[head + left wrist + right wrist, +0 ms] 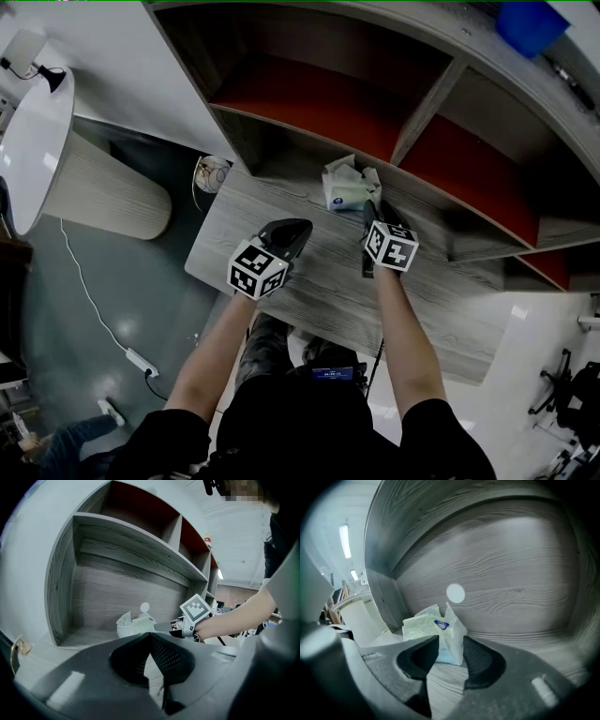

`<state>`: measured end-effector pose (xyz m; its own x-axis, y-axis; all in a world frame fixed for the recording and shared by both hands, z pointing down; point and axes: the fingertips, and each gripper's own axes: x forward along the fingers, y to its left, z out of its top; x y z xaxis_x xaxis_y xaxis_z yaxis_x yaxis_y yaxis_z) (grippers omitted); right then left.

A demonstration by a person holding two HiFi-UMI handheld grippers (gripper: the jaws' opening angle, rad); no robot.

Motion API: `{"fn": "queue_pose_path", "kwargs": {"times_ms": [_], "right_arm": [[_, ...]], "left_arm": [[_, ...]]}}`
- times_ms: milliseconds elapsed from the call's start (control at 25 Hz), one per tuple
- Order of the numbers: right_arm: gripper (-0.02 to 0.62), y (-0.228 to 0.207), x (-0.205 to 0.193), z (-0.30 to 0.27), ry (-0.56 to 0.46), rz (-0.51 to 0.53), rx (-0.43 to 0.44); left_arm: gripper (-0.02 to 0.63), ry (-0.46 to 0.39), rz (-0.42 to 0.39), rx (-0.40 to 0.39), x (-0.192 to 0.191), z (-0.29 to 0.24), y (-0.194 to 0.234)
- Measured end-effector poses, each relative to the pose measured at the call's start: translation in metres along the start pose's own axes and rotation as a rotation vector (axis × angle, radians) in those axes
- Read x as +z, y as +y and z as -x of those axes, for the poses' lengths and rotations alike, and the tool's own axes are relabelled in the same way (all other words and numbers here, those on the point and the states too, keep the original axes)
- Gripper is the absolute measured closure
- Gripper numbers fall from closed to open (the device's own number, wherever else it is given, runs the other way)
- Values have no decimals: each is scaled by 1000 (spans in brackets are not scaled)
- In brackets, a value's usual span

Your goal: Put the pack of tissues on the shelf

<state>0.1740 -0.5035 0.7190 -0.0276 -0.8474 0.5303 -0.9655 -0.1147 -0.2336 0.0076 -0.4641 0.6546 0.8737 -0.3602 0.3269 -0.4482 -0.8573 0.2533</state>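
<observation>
Standing on the grey wood shelf (281, 202), the pack of tissues (349, 186) is far back from the front edge and close to the back panel, roughly midway along the board. It is a crumpled pale packet with a small blue label near its top, best seen in the right gripper view.

Right behind it comes the right hand-held gripper (370, 211), pointing slightly down at the packet. Its jaws stand apart, with the near end of the pack between their tips, and the pads do not seem to press on it.

The left hand-held gripper (292, 234) hovers over the board toward the front edge, to the left of the pack and well clear of it. Its jaws meet at the tip and have nothing in them.

Above the board are compartments lined in red (309, 103). Past the shelf's left end stands a round white table (37, 141), with a power strip (141, 361) on the floor.
</observation>
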Motion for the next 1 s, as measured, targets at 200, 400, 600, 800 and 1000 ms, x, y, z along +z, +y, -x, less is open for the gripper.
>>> {"fn": "queue_pose_path", "kwargs": {"times_ms": [200, 400, 600, 800, 1000], "right_arm": [[425, -2, 8, 24, 2, -23, 20], [425, 4, 19, 52, 9, -4, 74], [426, 12, 29, 85, 13, 33, 124], [460, 23, 35, 123, 5, 69, 186], [554, 30, 37, 156, -21, 86, 210]], "left_arm": [[606, 6, -2, -7, 11, 4, -14], [606, 8, -1, 3, 24, 14, -24], [606, 3, 6, 8, 35, 22, -35], [606, -7, 21, 18, 44, 33, -46], [606, -12, 4, -39, 48, 44, -64]]}}
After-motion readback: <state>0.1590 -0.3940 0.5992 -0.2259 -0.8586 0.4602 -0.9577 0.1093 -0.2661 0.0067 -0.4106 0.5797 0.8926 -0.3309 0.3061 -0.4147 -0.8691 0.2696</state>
